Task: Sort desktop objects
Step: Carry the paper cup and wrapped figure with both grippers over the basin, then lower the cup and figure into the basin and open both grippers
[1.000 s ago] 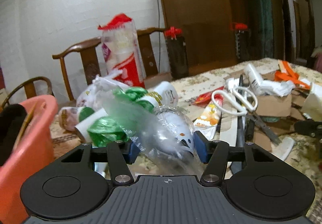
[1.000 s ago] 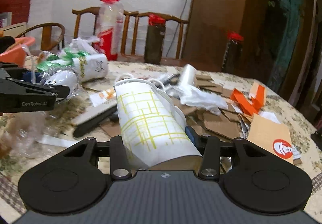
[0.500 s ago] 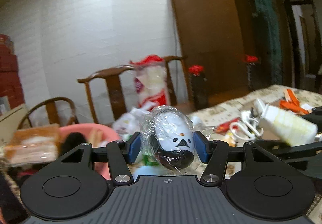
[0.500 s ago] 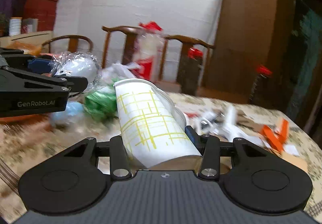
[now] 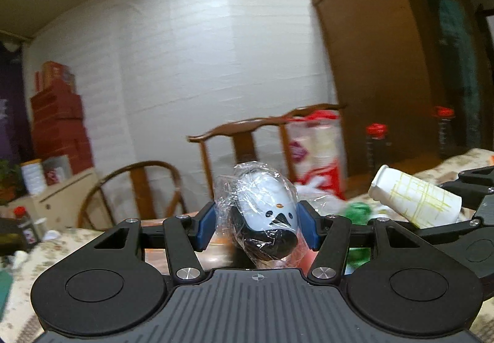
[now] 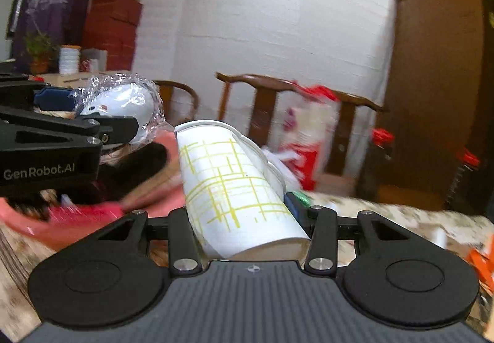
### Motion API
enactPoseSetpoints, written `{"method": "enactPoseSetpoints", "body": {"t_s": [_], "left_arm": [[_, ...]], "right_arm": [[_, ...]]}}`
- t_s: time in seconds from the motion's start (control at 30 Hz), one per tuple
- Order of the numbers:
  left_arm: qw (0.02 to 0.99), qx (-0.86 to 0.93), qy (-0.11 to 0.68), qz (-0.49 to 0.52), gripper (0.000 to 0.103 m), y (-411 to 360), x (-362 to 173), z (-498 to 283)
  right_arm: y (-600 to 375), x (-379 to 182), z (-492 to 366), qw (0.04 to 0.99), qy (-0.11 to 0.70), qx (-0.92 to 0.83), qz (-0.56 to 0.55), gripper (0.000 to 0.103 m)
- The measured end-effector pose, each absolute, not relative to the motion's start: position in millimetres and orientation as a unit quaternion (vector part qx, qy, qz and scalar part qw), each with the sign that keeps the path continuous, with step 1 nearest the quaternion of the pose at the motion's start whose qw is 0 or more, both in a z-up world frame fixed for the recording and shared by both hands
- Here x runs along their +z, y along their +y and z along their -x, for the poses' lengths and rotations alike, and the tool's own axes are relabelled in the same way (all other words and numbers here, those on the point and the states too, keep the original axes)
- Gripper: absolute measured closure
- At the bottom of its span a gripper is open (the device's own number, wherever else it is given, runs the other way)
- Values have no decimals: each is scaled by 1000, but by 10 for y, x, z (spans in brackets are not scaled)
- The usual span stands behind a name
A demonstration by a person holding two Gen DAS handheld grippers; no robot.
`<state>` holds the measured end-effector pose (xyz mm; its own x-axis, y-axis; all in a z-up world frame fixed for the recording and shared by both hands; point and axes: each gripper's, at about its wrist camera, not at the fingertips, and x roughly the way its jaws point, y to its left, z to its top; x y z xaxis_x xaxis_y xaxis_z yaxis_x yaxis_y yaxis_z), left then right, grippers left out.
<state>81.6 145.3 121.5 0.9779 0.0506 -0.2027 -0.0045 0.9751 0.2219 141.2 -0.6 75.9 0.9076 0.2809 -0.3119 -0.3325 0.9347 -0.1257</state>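
My left gripper (image 5: 256,229) is shut on a white and black penguin toy wrapped in clear plastic (image 5: 265,213), held up in the air. The toy also shows in the right wrist view (image 6: 123,105), with the left gripper (image 6: 55,142) at the left, above a pink basin (image 6: 77,213). My right gripper (image 6: 237,207) is shut on a white paper cup with yellow lines (image 6: 228,185), lying on its side between the fingers. The cup also shows at the right of the left wrist view (image 5: 413,201).
The pink basin holds dark items and sits on a floral tablecloth (image 6: 401,213). Wooden chairs (image 5: 244,133) stand behind the table. A red and white bag (image 6: 305,139), dark red-capped bottles (image 5: 375,145) and a green bag (image 5: 358,210) sit beyond. A brown cabinet (image 6: 438,65) stands at the right.
Both grippers have lifted and swung left with their objects, away from the cluttered table middle. The pink basin now lies below the left gripper.
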Motion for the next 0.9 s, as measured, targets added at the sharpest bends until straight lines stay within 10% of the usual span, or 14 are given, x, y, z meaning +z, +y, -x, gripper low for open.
{"method": "enactPoseSetpoints", "body": {"t_s": [0.9], "left_arm": [[977,95,164,-94,39,2523,675,-1036]], "right_arm": [[1382,382,-1752,939,179,259,133,52]]}}
